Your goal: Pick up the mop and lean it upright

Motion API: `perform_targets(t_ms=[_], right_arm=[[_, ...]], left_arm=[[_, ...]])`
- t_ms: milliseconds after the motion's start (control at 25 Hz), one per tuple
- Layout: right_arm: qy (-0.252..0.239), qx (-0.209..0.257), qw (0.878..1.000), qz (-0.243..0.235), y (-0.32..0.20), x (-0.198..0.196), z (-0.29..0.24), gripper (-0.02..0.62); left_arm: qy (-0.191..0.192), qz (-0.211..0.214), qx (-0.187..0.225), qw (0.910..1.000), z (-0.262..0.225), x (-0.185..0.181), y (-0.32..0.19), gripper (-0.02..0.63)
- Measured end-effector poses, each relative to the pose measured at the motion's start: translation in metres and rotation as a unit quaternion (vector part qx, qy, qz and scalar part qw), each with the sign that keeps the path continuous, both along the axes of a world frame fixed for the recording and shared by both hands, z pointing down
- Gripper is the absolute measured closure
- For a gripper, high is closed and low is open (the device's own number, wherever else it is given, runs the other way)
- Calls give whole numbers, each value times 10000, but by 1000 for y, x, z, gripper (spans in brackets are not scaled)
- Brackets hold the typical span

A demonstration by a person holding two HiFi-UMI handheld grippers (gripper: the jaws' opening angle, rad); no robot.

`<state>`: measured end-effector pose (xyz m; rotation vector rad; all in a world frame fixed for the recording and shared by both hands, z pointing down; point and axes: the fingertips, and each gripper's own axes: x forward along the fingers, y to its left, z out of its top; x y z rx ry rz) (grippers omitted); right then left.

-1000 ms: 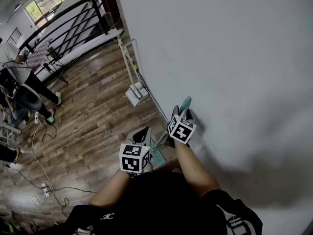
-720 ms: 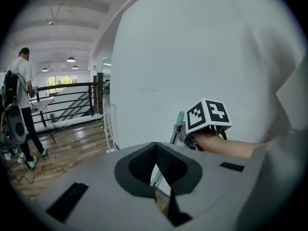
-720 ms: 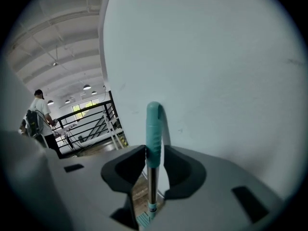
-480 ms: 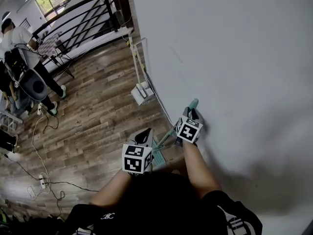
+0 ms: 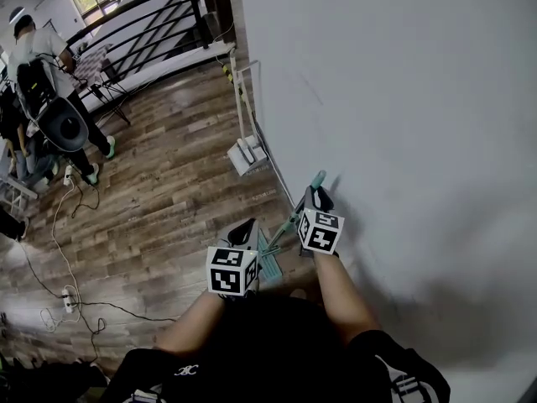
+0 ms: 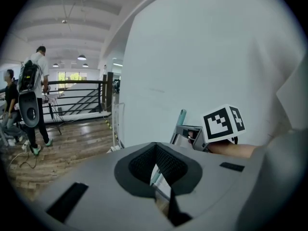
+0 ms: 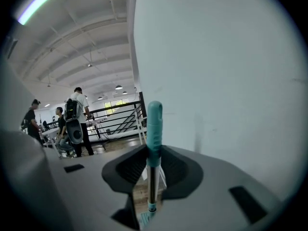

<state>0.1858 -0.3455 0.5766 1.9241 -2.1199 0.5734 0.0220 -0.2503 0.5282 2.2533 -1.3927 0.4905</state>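
Observation:
The mop stands nearly upright beside the white wall (image 5: 403, 99). Its teal grip (image 5: 317, 179) points up and its teal head (image 5: 270, 263) rests on the wood floor. My right gripper (image 5: 315, 198) is shut on the handle just under the grip. In the right gripper view the pole (image 7: 154, 124) runs straight up between the jaws of the right gripper (image 7: 153, 177). My left gripper (image 5: 243, 227) hovers low to the left of the pole, by the mop head, jaws together and holding nothing. The left gripper view looks over the left gripper (image 6: 161, 177) at the teal grip (image 6: 180, 117).
A white upright frame with a flat base (image 5: 243, 154) leans against the wall further along. People (image 5: 50, 82) stand at the far left near a black railing (image 5: 159, 15). Cables and a power strip (image 5: 67, 296) lie on the floor to the left.
My right gripper has closed on the mop handle and shifted slightly down and left along the wall. The left gripper has barely moved. The people in the background have shifted.

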Motion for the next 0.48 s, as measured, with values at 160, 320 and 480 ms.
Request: perform_targets(t_ms=[160,320,480], right_arm=[[43,136,9982,-587,13,-36,-7,492],[134,243,9931,-1137,25,-70,-13,494],[167,281,9884,-1482,34,-99,-18,494]], left_arm=[[71,-242,-30,9997,4,-14,3,609],[127,-525,-64,9985,10,-33,5,609],[152,-838,-98,9963,12,-62,8,609]])
